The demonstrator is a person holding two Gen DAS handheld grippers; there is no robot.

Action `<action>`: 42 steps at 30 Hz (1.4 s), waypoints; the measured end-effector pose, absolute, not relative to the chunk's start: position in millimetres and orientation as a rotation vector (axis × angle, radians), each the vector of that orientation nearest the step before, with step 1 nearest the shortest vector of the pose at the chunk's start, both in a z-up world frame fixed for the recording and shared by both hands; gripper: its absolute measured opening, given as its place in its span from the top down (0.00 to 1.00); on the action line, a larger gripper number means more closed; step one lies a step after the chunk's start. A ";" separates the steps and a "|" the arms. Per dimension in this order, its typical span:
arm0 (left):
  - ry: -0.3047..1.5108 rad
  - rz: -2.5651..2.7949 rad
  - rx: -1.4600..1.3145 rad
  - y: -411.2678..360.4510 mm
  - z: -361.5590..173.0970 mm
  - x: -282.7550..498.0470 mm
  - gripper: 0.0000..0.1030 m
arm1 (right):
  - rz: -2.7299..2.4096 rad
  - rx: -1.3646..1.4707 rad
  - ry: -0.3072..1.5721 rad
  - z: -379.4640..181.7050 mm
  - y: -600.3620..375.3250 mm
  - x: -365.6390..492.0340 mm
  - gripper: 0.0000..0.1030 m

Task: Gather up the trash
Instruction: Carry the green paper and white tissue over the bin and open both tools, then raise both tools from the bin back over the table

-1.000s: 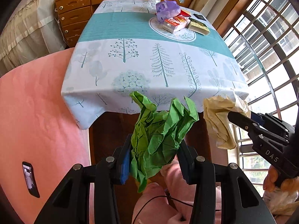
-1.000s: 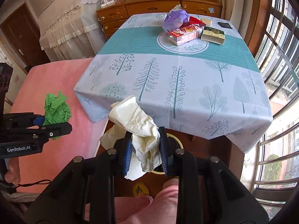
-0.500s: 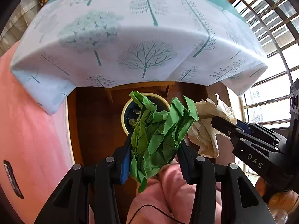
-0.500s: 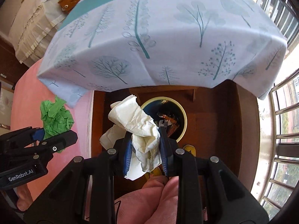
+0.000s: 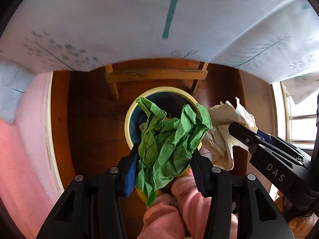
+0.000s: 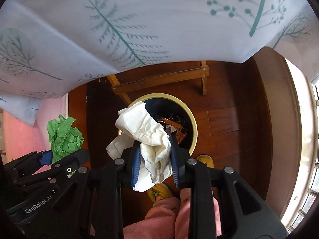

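Observation:
My left gripper (image 5: 164, 159) is shut on a crumpled green paper (image 5: 169, 139) and holds it just above the near rim of a round cream-rimmed trash bin (image 5: 129, 117) on the floor. My right gripper (image 6: 154, 159) is shut on a crumpled white paper (image 6: 145, 125) and holds it above the same bin (image 6: 194, 123), whose inside shows dark scraps. In the left wrist view the white paper (image 5: 223, 131) hangs beside the green one. In the right wrist view the green paper (image 6: 63, 135) is at the left.
The tablecloth with a tree print (image 5: 159, 20) hangs over the table edge just above the bin. A wooden stool frame (image 6: 159, 81) stands behind the bin. A pink bed (image 5: 20, 159) lies left, a window (image 6: 311, 159) right. My pink-trousered legs (image 5: 175, 209) are below.
Both grippers have tilted down and moved closer to the floor, from facing the table top to hovering over the bin. Both papers are still held.

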State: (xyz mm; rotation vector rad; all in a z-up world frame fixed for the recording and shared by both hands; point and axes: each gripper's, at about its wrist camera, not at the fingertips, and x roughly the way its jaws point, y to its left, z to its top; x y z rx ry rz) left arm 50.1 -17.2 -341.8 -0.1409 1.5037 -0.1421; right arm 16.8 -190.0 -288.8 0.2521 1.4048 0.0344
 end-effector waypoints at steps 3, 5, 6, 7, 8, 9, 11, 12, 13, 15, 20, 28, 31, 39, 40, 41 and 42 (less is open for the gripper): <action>1.537 -0.139 -0.155 -16.6 -367.8 56.2 0.21 | 0.037 0.247 1.411 -309.1 -187.7 18.9 0.78; 1.533 -0.121 -0.152 -15.0 -376.8 56.9 0.13 | 0.035 0.251 1.419 -320.4 -187.6 20.2 0.78; 1.532 -0.110 -0.147 -13.8 -380.9 56.5 0.13 | 0.031 0.255 1.424 -325.0 -187.7 21.5 0.78; 1.536 -0.105 -0.146 -13.3 -384.9 56.5 0.13 | 0.029 0.260 1.428 -328.8 -188.0 22.4 0.78; 1.538 -0.098 -0.147 -11.7 -387.0 56.1 0.13 | 0.029 0.265 1.431 -331.7 -187.6 23.4 0.78; 1.534 -0.091 -0.147 -8.7 -387.1 54.5 0.13 | 0.029 0.266 1.433 -333.8 -187.5 25.1 0.78; 1.520 -0.079 -0.151 -2.8 -384.8 49.6 0.13 | 0.032 0.269 1.434 -335.9 -185.9 27.6 0.77; 1.513 -0.074 -0.155 0.6 -382.2 46.5 0.13 | 0.033 0.272 1.434 -337.0 -186.5 26.4 0.77; 1.506 -0.069 -0.161 2.9 -380.1 46.0 0.13 | 0.037 0.275 1.436 -337.3 -185.1 28.0 0.77; 1.494 -0.056 -0.175 14.0 -368.5 43.6 0.13 | 0.048 0.275 1.437 -338.9 -184.1 30.0 0.77; 1.452 -0.017 -0.201 27.7 -341.4 41.2 0.13 | 0.068 0.244 1.423 -331.7 -169.8 38.2 0.67; 1.384 0.017 -0.231 43.0 -291.3 32.1 0.13 | 0.117 0.170 1.405 -300.0 -144.5 49.9 0.43; 1.352 0.018 -0.256 49.7 -265.1 26.4 0.13 | 0.135 0.137 1.410 -281.4 -135.3 50.7 0.43; 1.266 0.032 -0.270 56.4 -180.9 10.1 0.13 | 0.180 0.059 1.385 -196.9 -115.8 35.5 0.43; 1.257 0.031 -0.264 56.1 -169.1 8.1 0.13 | 0.186 0.051 1.380 -184.6 -114.4 33.7 0.43; 1.249 0.030 -0.259 55.4 -157.1 6.7 0.13 | 0.190 0.045 1.374 -172.9 -112.9 31.5 0.43; 1.240 0.028 -0.255 55.1 -145.2 5.4 0.13 | 0.194 0.041 1.366 -159.8 -111.3 29.0 0.43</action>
